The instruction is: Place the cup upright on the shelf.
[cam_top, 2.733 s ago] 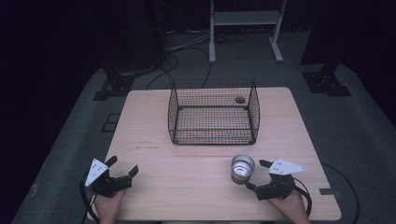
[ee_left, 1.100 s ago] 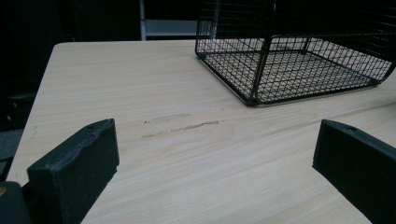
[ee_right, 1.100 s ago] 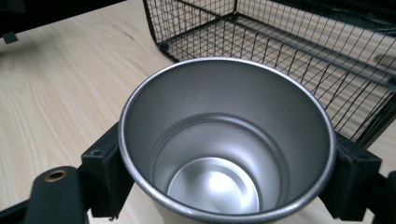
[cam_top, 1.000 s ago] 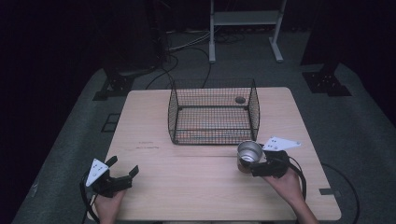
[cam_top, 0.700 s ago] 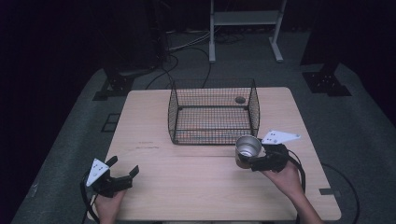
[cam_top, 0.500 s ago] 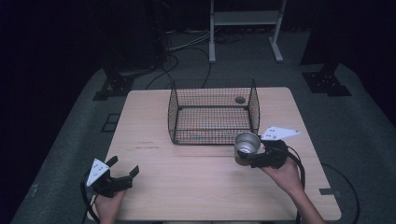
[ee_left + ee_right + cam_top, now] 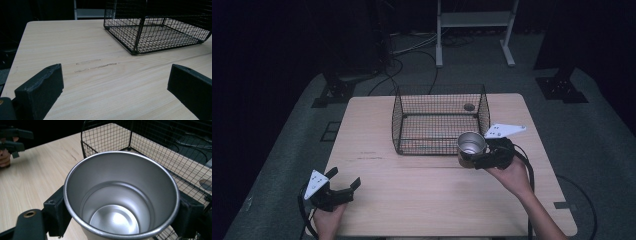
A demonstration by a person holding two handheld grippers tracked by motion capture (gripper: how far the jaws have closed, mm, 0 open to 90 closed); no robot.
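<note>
- Since a couple seconds back, the right gripper (image 7: 478,158) has picked the metal cup (image 7: 471,143) off the table (image 7: 422,200) and carried it up toward the wire basket (image 7: 439,120).
- Jaws are clamped on the cup's sides; it's upright, mouth up, and looks empty.
- Key bit: cup hangs just outside the basket's near right corner, so I'd guess it goes forward and over the rim.
- Left gripper (image 7: 339,190) sits spread open, well away at the table's near left.
</note>
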